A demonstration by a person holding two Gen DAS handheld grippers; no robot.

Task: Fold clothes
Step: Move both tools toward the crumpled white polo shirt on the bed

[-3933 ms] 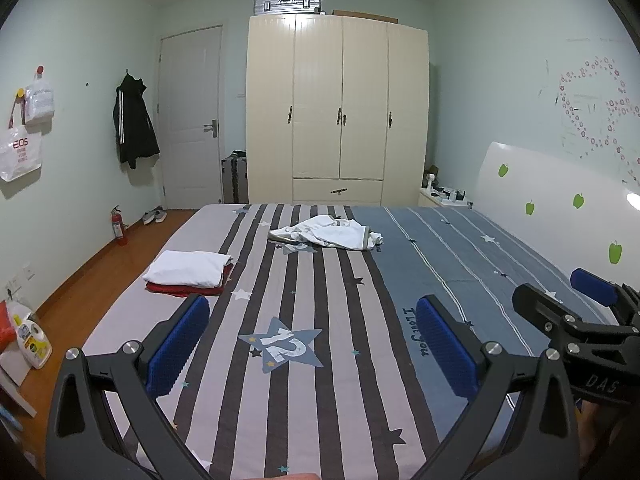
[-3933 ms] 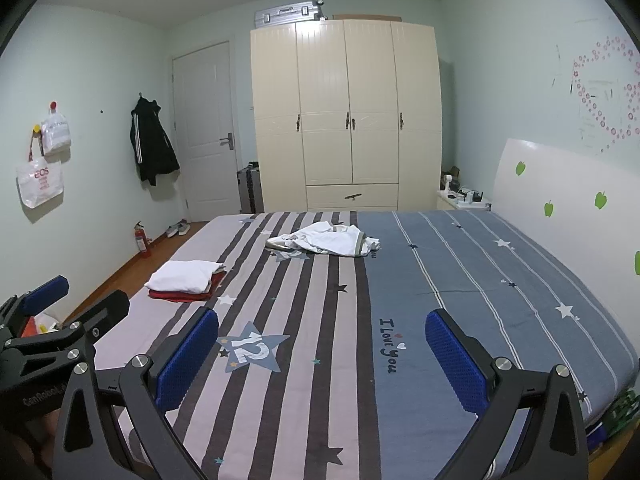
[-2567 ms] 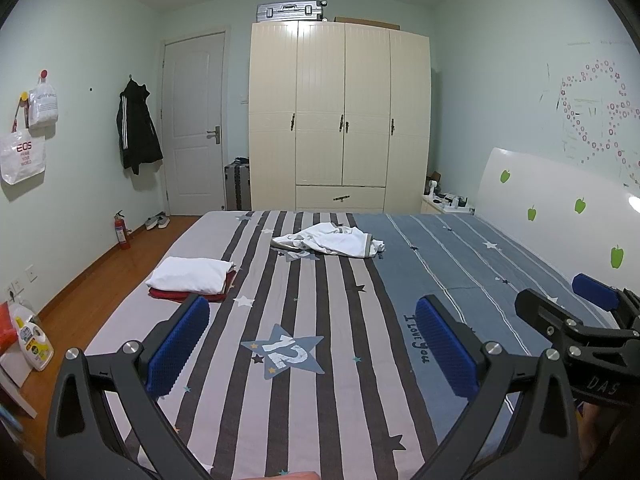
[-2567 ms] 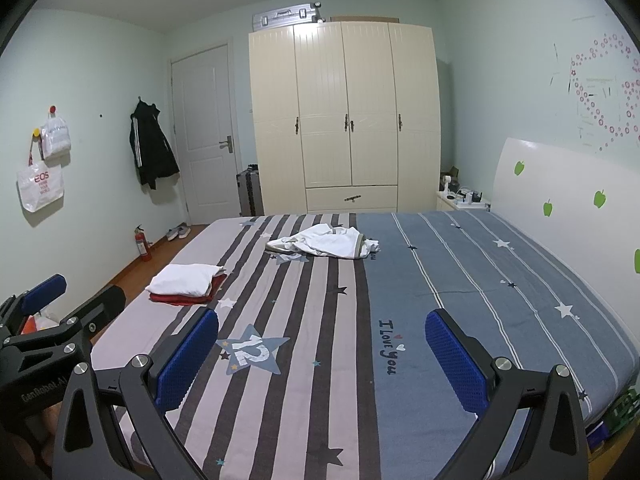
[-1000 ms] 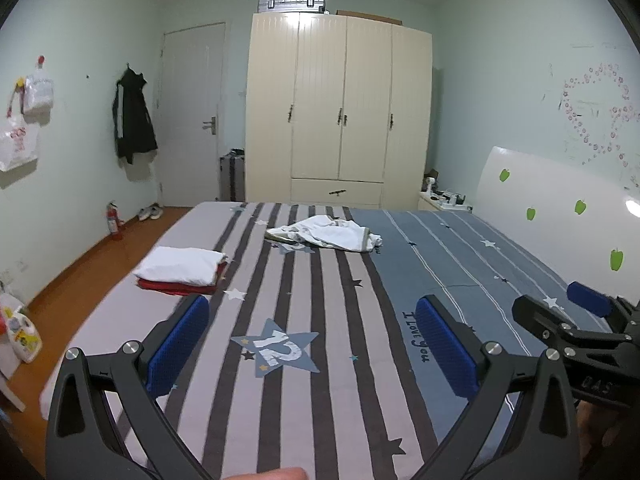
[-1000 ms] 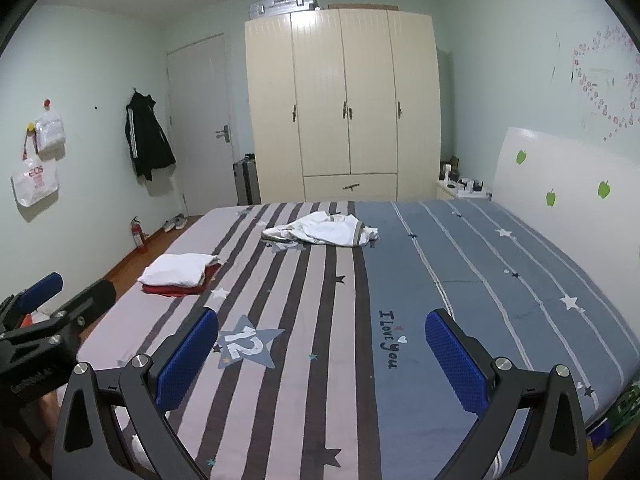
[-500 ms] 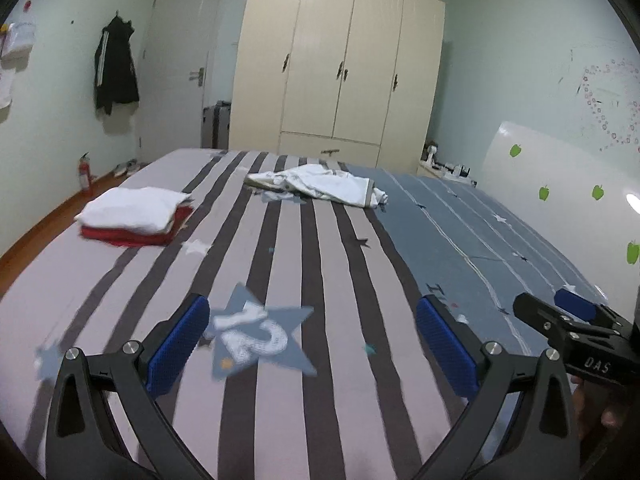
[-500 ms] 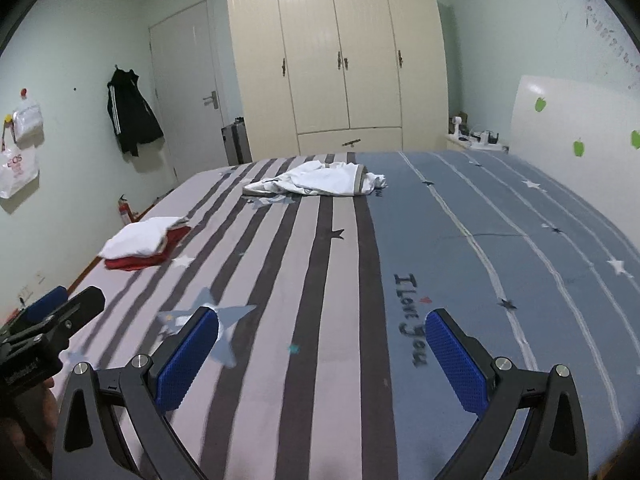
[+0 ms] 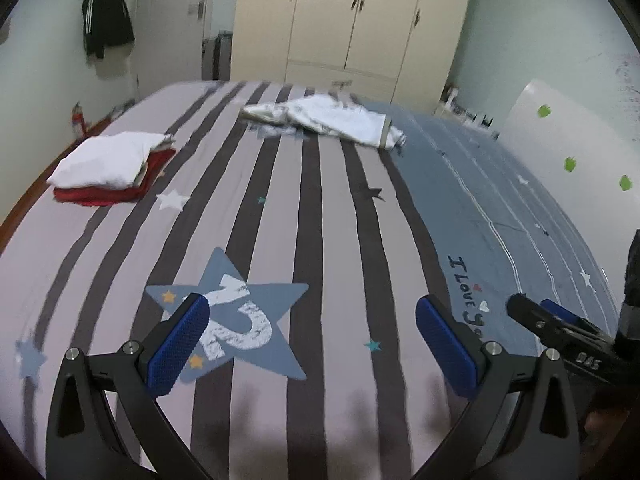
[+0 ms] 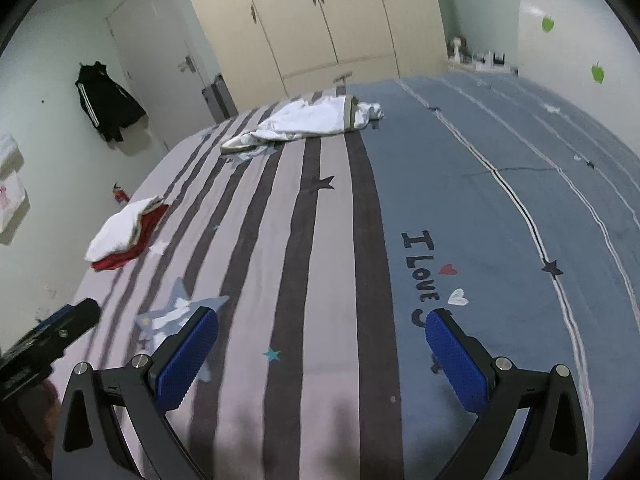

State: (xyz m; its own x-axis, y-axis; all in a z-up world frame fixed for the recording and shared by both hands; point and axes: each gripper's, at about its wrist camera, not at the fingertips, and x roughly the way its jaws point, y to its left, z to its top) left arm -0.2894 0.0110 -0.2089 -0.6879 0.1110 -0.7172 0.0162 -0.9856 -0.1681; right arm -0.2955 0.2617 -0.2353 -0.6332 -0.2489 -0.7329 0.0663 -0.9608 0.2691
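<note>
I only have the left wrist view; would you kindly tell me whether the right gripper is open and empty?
Observer: Yes, the right gripper is open, with nothing between its pads.
Operator: What does it frame?
Observer: It frames the border between the striped and blue halves of the bed sheet.
Operator: Is there anything at the far left that I am missing?
Observer: A white bag hangs on the wall there.
</note>
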